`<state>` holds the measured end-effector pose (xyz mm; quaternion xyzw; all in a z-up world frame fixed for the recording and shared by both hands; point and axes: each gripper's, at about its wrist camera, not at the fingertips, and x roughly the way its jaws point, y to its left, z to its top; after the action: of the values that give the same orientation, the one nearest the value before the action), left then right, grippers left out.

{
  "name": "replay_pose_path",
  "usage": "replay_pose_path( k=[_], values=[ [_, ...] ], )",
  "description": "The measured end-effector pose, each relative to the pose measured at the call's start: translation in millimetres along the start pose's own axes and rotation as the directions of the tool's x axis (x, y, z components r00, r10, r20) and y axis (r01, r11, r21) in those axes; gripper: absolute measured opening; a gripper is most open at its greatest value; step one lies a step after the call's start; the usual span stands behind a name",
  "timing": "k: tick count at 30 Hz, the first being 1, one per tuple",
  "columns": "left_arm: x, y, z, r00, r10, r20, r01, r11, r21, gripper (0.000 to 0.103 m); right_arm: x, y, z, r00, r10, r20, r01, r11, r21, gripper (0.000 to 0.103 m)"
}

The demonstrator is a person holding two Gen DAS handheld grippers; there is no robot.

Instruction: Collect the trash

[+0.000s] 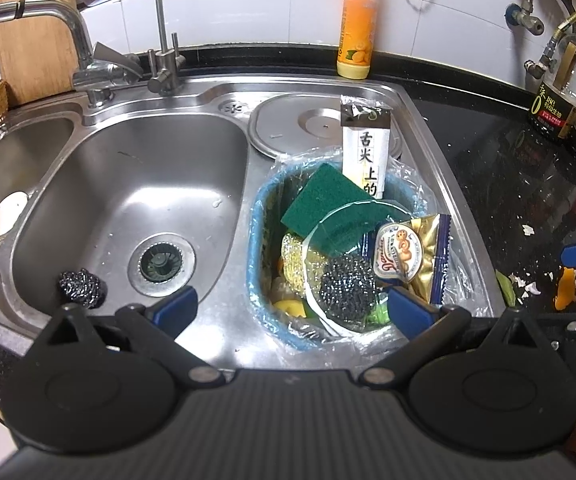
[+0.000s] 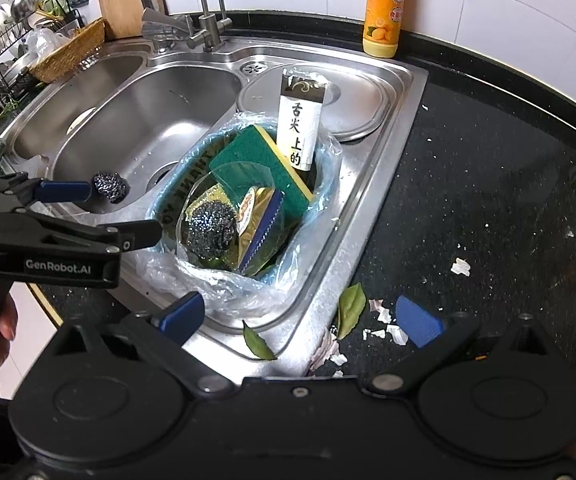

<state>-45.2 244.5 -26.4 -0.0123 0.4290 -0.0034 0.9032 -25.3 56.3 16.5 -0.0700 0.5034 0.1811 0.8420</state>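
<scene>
Blue-tipped left tongs [image 1: 290, 312] spread wide, empty, over the sink [image 1: 223, 92] edge beside the lined bin [image 1: 253, 240] of trash. Right tongs [image 2: 300, 318] equally wide, holding nothing, above leaves [image 2: 350, 308] and shell bits [image 2: 384, 326] on the desk [image 2: 488, 184].

White-tiled wall [image 1: 271, 12] behind a black speckled countertop [image 2: 488, 184]. Stainless steel sink [image 1: 135, 184] set into it, with a curved faucet [image 1: 47, 20] at the rear. Wooden cutting board [image 1: 31, 40] leans against the wall. Dish rack [image 2: 3, 52] stands at far left.
</scene>
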Motion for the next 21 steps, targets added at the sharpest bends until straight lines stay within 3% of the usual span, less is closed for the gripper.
replay_pose_path(
  k=[21],
  values=[
    [-8.8, -4.8, -4.9, 1.0, 0.01, 0.008, -0.01, 0.998, 0.06, 0.103, -2.4, -2.0, -8.0, 1.0, 0.0, -0.002, 0.0, 1.0, 0.011, 0.103]
  ],
)
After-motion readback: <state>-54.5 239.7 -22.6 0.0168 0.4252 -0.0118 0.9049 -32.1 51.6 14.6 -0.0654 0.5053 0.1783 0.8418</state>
